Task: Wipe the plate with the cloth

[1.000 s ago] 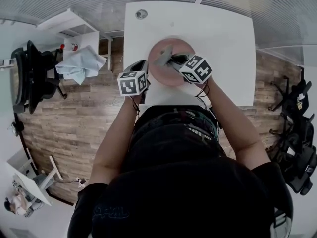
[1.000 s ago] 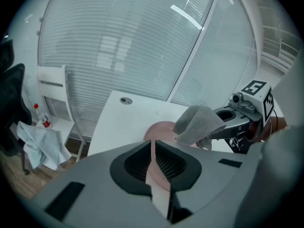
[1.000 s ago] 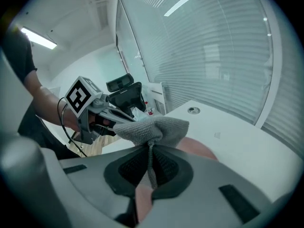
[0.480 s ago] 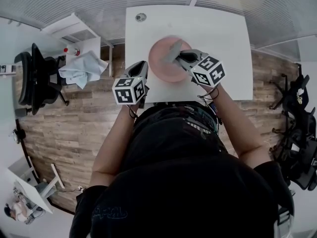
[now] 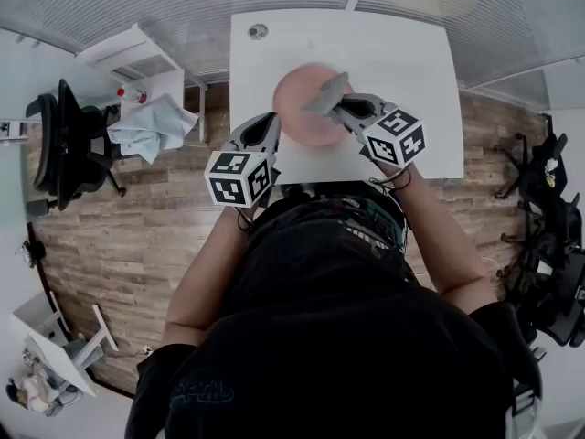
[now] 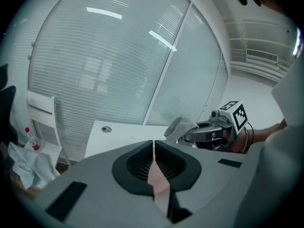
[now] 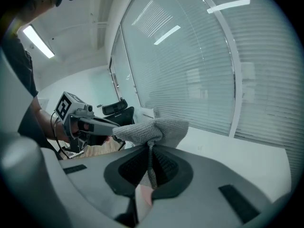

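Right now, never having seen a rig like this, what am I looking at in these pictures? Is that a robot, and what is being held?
There is no robot here. A person holds a hand tool in each hand, and each tool ends in a two-fingered claw. The cubes with black-and-white squares are part of those tools. The top-down picture comes from a camera on the person's head. The other two come from cameras riding on each tool, looking along its claw. In front of the person is a white square table. The left claw is closed on the rim of a round pink plate. The right claw is closed on a grey knitted cloth, which from above shows over the plate.
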Tool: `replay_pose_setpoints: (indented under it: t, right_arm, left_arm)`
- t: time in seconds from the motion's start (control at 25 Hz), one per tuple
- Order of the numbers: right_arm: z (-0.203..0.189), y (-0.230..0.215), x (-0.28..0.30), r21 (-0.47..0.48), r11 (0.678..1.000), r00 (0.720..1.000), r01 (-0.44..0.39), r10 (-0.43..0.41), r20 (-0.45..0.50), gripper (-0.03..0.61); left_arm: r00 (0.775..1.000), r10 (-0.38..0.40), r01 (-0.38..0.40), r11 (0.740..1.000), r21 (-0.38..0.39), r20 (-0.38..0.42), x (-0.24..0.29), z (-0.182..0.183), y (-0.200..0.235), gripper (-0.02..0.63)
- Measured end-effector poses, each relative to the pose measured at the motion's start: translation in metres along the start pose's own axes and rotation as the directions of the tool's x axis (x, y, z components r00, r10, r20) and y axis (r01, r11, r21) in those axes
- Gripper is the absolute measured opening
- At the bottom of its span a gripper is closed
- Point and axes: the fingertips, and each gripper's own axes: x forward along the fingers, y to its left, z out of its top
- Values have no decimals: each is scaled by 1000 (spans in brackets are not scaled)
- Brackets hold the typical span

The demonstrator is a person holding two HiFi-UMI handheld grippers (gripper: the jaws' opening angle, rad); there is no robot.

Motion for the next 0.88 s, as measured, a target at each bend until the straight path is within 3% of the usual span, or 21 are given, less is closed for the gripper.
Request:
replay_pose_setpoints:
  t: [0.36,0.68,0.88]
  right_arm:
    - [-5,3,-36,-56,996,998,-63,64,15,29]
    - [-26,14,-86,-102,978,982,-181,185,35,29]
    - [-41,14,-118,-84,977,977,-198,204,67,29]
  left_arm:
    - [999,-2,4,998,-62,45,-4,6,-49,26]
    - [994,68,-63,996,-69,82,-1,-6,-112,26]
    - [988,121,-115,991,-63,94,-7,-25,-149,26]
